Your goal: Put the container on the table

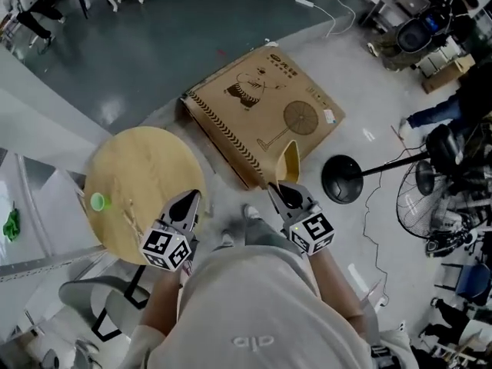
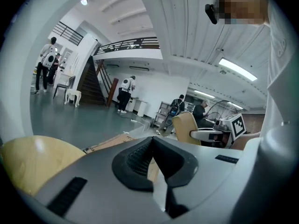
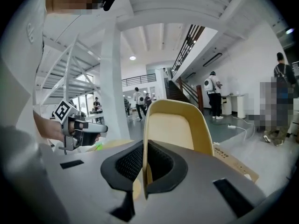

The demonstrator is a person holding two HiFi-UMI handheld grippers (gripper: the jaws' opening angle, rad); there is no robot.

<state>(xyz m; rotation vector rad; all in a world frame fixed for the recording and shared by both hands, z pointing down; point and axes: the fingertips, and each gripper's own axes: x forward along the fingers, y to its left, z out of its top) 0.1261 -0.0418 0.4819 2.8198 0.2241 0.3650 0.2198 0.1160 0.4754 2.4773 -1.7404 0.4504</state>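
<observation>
The container (image 1: 290, 160) is a pale yellow, thin-walled tub held on edge above the floor. My right gripper (image 1: 277, 187) is shut on its rim. In the right gripper view that wall (image 3: 176, 125) runs up between the pads of the right gripper (image 3: 145, 146). The round wooden table (image 1: 146, 167) lies to the left, with its edge (image 2: 32, 160) low in the left gripper view. My left gripper (image 1: 190, 199) hovers over the table's right rim with its jaws together and nothing in them (image 2: 152, 141). From the left gripper view the container (image 2: 185, 125) shows off to the right.
A small green object (image 1: 98, 201) and some thin sticks (image 1: 132, 215) lie on the table. A large printed cardboard box (image 1: 265, 106) lies on the floor ahead. A black fan base (image 1: 342, 179) with cable stands to the right. A chair base (image 1: 100, 302) sits below the table.
</observation>
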